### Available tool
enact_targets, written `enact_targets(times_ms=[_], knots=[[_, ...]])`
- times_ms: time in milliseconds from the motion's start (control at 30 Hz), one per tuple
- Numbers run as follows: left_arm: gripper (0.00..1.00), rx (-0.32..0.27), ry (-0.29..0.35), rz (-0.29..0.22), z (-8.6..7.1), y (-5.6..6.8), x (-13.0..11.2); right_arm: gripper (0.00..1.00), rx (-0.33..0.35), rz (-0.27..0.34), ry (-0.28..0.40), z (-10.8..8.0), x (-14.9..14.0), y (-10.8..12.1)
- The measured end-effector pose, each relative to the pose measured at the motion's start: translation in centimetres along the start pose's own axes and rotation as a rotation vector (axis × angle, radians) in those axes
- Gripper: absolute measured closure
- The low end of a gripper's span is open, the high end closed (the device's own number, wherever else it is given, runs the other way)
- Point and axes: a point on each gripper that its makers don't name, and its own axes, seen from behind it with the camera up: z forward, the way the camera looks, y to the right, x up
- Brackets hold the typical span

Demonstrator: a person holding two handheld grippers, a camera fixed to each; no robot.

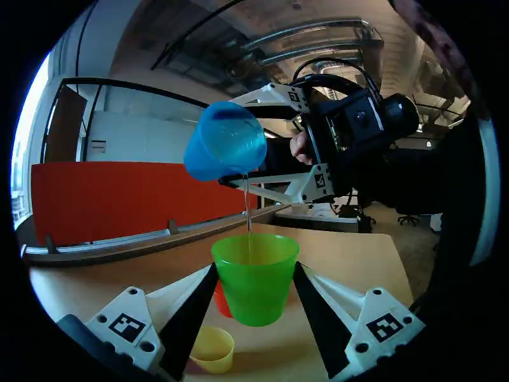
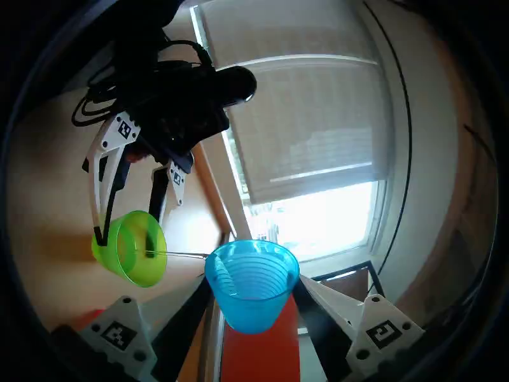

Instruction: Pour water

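The right gripper (image 2: pixel 253 283), jaws clamped on the tilted blue cup (image 1: pixel 224 141), sends a thin stream into the green cup (image 1: pixel 256 296) gripped by the jaws of the left gripper (image 1: pixel 254 270) over the tabletop (image 1: pixel 356 254), so a gentle tilt and a level, centred green cup should prevent spills.

No text, brand or number can be read. Square black-and-white coded patterns are printed on the white finger plates of both grippers. In the left gripper view, one marker (image 1: pixel 127 326) is carried on one near plate of the left gripper (image 1: pixel 254 280) and a second marker (image 1: pixel 386 326) on the other. Two smaller markers (image 1: pixel 294 96) are borne by the right gripper (image 1: pixel 228 143), one per finger. In the right gripper view, a near marker (image 2: pixel 116 332) and its counterpart (image 2: pixel 383 333) are shown likewise, with two more on the farther gripper. A pale sheet (image 1: pixel 97 145) is fixed to a glass partition (image 1: pixel 137 130); its print is too small to be read.
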Motion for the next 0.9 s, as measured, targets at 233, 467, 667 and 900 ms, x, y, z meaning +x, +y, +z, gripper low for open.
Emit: enact_targets(times_ms=[233,467,667,900], knots=[[0.16,0.001,-0.001,0.0,-0.01,-0.08,-0.07,0.11,-0.005,-0.012,-0.003,-0.1,0.11,0.06],[0.16,0.003,-0.001,0.0,-0.01,-0.11,-0.03,0.11,-0.003,-0.021,-0.004,-0.2,0.24,-0.07],[0.16,0.001,0.001,-0.001,-0.01,-0.08,0.07,0.11,-0.004,-0.034,-0.006,-0.27,0.41,-0.16],[0.16,0.002,0.001,-0.002,0.02,-0.15,-0.04,0.11,-0.006,-0.044,-0.008,-0.35,0.57,-0.2]])
